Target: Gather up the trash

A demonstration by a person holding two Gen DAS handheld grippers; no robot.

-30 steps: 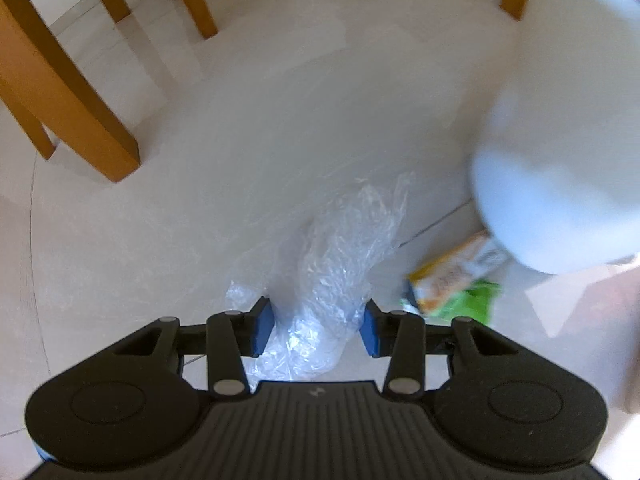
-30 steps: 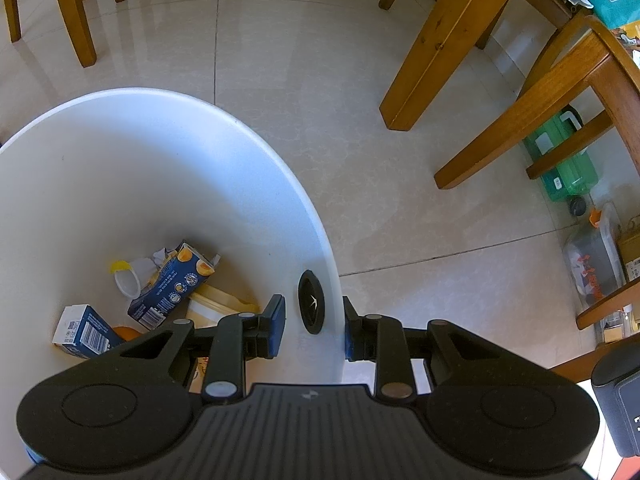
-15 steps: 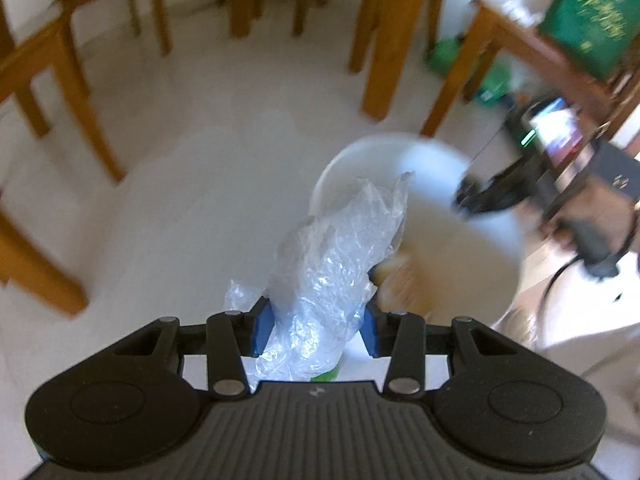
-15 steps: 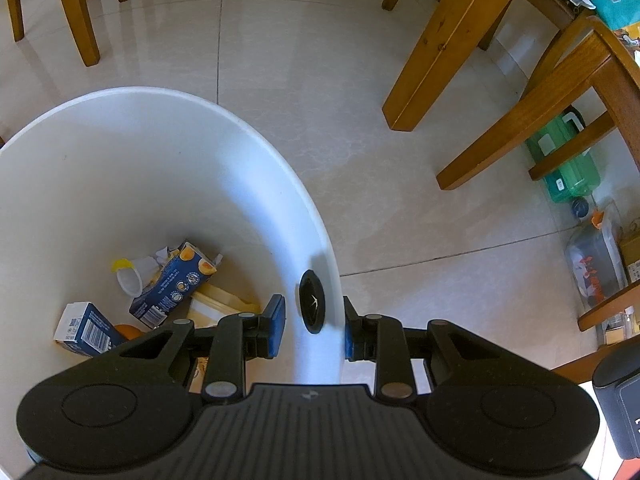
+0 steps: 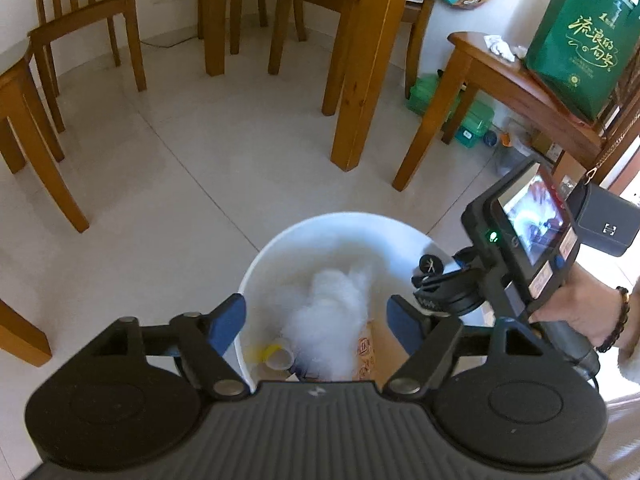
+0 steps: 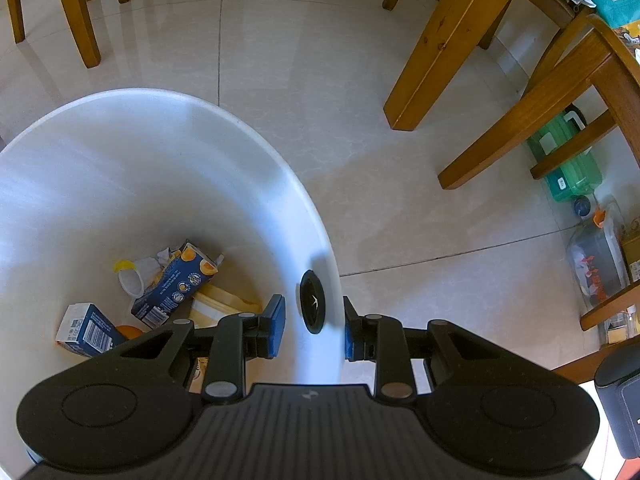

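In the left wrist view my left gripper (image 5: 316, 314) hangs over the white bin (image 5: 280, 236). Its jaws are opening and no pad touches anything. A crumpled clear plastic bag (image 5: 332, 312), blurred, is loose below them inside the bin. My right gripper (image 6: 314, 324) is shut on the bin's wall (image 6: 200, 152), one pad inside and one outside; it also shows as the right gripper (image 5: 436, 280) at the rim. On the bin's bottom lie a blue carton (image 6: 176, 284), a second blue carton (image 6: 86, 330) and a yellow-rimmed cup (image 6: 130, 278). The bag does not show in the right wrist view.
Wooden table legs (image 5: 360, 80) and chairs (image 5: 84, 28) stand around the tiled floor. A green bag (image 5: 580, 36) sits on a side table, with green containers (image 5: 472, 124) beneath it. A hand (image 5: 580, 312) with a bracelet holds the right gripper's handle.
The left gripper rose from the floor to above the bin with the plastic bag, then its jaws spread and the bag dropped out into the bin. The right gripper has stayed on the rim.
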